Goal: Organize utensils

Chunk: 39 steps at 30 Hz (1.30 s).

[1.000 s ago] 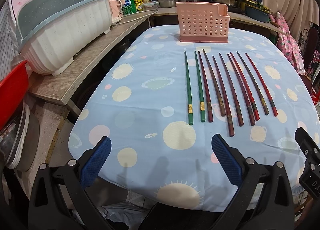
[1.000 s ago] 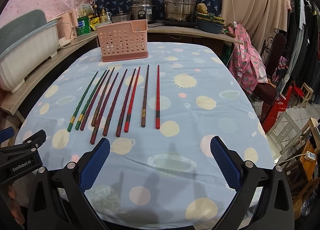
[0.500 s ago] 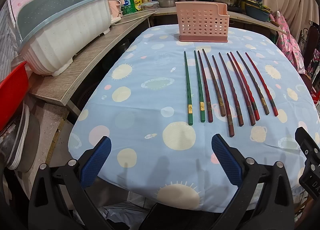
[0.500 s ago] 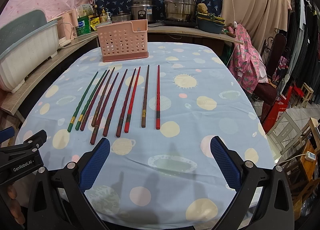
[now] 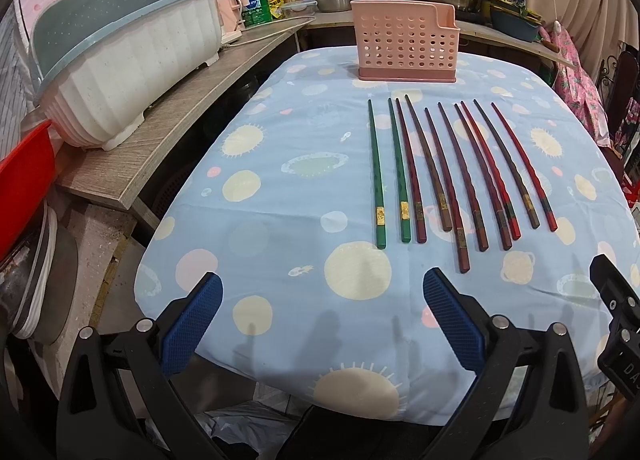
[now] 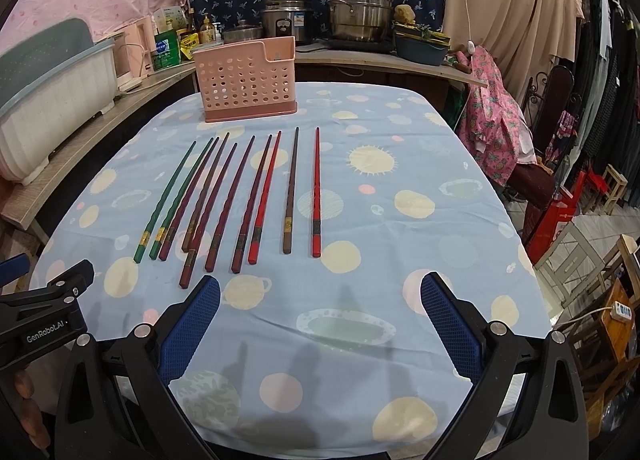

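Nearest, the left gripper (image 5: 322, 318) and right gripper (image 6: 320, 318) are held wide apart and empty above the table's (image 6: 400, 372) near edge. Just beyond, ten chopsticks (image 6: 236, 199) are laid side by side on the cloth, thick ends nearest. They are judged light, stiff, thin and slippery, so each is probably best pinched across its thick end, where the banding (image 5: 380, 215) is seen. Farther back, the pink basket (image 5: 404, 45) is set upright.

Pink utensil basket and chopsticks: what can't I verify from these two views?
- Pink utensil basket interior: both views, front wall hides it.
- Gold-band markings on green chopsticks: too small.
- Left gripper: right view, cut off by the edge.
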Available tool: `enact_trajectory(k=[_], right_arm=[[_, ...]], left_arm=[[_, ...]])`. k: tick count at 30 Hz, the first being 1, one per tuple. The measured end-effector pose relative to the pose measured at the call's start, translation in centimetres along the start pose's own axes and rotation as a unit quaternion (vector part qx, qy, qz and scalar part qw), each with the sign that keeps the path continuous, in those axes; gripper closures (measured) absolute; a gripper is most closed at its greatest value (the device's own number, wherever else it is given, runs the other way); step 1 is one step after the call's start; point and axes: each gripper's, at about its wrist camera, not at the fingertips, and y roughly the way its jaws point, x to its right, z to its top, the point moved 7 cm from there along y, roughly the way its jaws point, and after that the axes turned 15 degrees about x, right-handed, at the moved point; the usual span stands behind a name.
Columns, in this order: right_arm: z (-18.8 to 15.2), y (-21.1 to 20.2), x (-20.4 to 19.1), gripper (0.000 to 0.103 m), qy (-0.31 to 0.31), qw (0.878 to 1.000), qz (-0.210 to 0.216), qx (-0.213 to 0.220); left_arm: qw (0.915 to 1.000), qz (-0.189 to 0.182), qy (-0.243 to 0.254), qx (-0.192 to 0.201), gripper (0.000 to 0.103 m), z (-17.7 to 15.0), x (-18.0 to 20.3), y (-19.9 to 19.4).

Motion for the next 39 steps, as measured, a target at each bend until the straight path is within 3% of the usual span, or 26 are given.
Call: enact_trajectory(k=[26, 39], right_arm=[[0.2, 1.8, 0.7, 0.007, 0.008, 1.000, 0.003, -0.013], [0.7, 5.7, 1.6, 0.007, 0.016, 0.999, 0.001, -0.034]], left_arm=[[0.9995, -0.022, -0.011, -0.019, 0.007, 0.5, 0.8, 1.7], [0.9978, -0.021, -0.044, -0.045, 0.007, 1.2, -0.3, 5.8]])
